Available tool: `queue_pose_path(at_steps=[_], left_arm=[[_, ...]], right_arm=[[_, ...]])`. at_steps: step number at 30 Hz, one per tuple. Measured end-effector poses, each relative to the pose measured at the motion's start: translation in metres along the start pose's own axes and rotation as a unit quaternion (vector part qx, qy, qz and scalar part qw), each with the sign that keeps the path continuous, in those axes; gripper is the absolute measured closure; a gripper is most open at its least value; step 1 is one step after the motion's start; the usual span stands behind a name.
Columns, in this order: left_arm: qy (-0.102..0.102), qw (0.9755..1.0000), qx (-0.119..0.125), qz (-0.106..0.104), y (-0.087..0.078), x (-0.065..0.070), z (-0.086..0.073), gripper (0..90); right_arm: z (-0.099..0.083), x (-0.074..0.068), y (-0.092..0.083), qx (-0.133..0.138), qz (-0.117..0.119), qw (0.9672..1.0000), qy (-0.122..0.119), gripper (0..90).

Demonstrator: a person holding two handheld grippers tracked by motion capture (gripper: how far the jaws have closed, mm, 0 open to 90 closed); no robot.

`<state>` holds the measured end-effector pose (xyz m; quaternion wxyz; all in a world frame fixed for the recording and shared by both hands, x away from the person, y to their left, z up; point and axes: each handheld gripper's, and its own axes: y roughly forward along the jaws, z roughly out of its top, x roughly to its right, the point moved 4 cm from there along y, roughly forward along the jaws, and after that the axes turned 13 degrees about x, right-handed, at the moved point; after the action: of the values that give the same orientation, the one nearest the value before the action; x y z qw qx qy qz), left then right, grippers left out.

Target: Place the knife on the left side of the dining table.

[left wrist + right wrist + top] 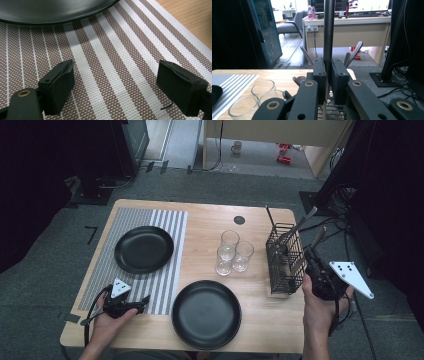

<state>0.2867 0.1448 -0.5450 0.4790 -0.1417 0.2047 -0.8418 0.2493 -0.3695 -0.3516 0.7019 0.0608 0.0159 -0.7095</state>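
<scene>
The utensil handle (329, 37) you are pulling stands upright between the jaws of your right gripper (328, 75), which is clamped tight on the slim metal shaft. Its lower end is down among the wires of the black caddy (285, 257) at the right side of the table (210, 220). Draw it straight up along its own line; any tilt is likely to catch the hidden working end on the wire rim or drag the caddy with it. You cannot yet see whether it is a fork, knife or spoon, so lift until the whole end clears the rim before swinging it away.

Other utensils (302, 225) lean in the same caddy just beside your shaft, so keep the pull slow enough that they do not come along. The three glasses (233, 251) stand near the caddy's left side; carry the utensil over or in front of them, not through them.

The near black plate (206, 314) and the far plate (144, 249) on the striped placemat (112, 62) look like the likely destinations. Your left gripper (115, 82) rests spread wide and empty over the placemat, free to steady the caddy if it shifts.
</scene>
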Motion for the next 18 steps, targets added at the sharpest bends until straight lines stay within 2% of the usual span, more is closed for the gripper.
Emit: queue_pose_path(at_steps=[4, 8, 10, 18], left_arm=[[0.006, 1.0, -0.002, 0.005, 0.0, 0.0, 0.0, 15.4], [0.002, 0.9999, 0.004, 0.011, -0.001, -0.001, 0.003, 15.4], [-0.007, 0.9998, 0.014, 0.013, -0.004, -0.002, 0.007, 15.4], [-0.001, 0.9995, 0.033, 0.004, -0.008, 0.005, 0.023, 15.4]], right_arm=[[0.005, -0.002, -0.001, 0.004, 0.005, 1.0, -0.001, 84.1], [0.01, -0.003, 0.0, 0.008, 0.007, 0.9999, -0.003, 84.1], [0.014, -0.004, 0.001, 0.011, 0.009, 0.9999, -0.005, 84.1], [0.022, -0.01, 0.009, 0.013, 0.018, 0.9997, -0.003, 84.1]])
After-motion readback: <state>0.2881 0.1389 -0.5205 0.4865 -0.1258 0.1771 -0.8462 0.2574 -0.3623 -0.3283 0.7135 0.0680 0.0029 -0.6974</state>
